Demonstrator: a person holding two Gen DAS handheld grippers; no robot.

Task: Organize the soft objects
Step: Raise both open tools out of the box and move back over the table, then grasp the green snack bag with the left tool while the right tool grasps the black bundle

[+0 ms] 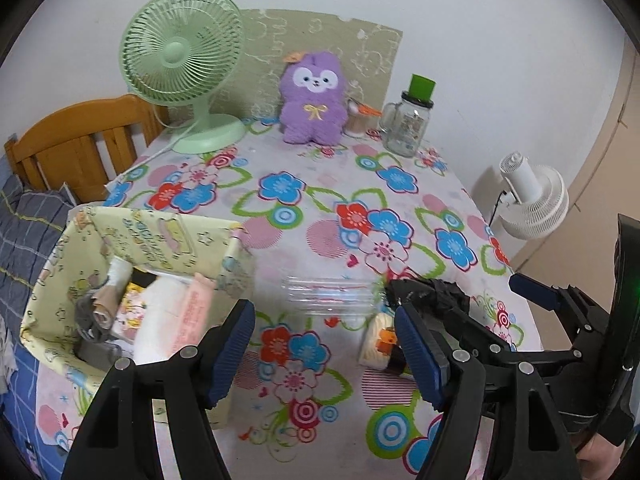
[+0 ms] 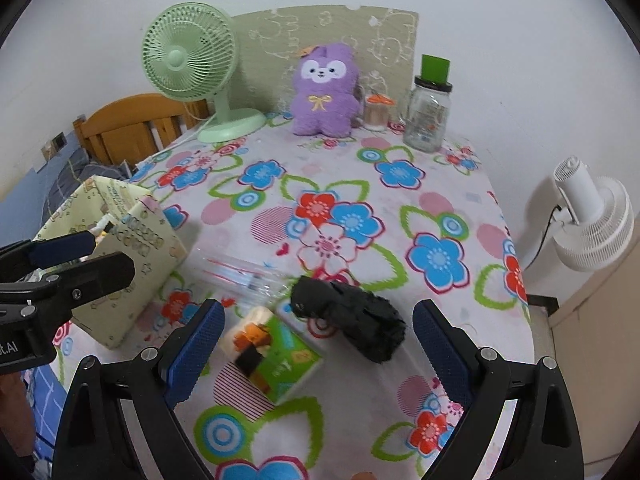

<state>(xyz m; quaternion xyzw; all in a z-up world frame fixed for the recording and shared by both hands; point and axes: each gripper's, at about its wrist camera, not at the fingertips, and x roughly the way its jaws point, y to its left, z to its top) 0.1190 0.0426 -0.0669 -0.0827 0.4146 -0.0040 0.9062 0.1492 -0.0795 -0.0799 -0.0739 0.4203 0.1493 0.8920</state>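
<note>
A yellow fabric storage box [image 1: 120,248] holding several soft items stands at the table's left; it also shows in the right wrist view [image 2: 132,256]. A black fuzzy soft item [image 2: 348,320] lies on the flowered tablecloth, also visible in the left wrist view [image 1: 436,296]. Beside it lie a green tissue pack [image 2: 288,356] with a small plush [image 2: 250,342] on it and a clear plastic bag [image 2: 248,276]. My right gripper [image 2: 320,348] is open above them, empty. My left gripper [image 1: 324,352] is open and empty, next to the box. A purple plush [image 1: 312,100] sits at the back.
A green desk fan [image 1: 184,64], a glass jar with a green lid [image 1: 408,120] and a small orange-lidded container [image 1: 358,118] stand at the table's back. A white fan [image 1: 532,200] is beyond the right edge. A wooden headboard [image 1: 80,140] is at left.
</note>
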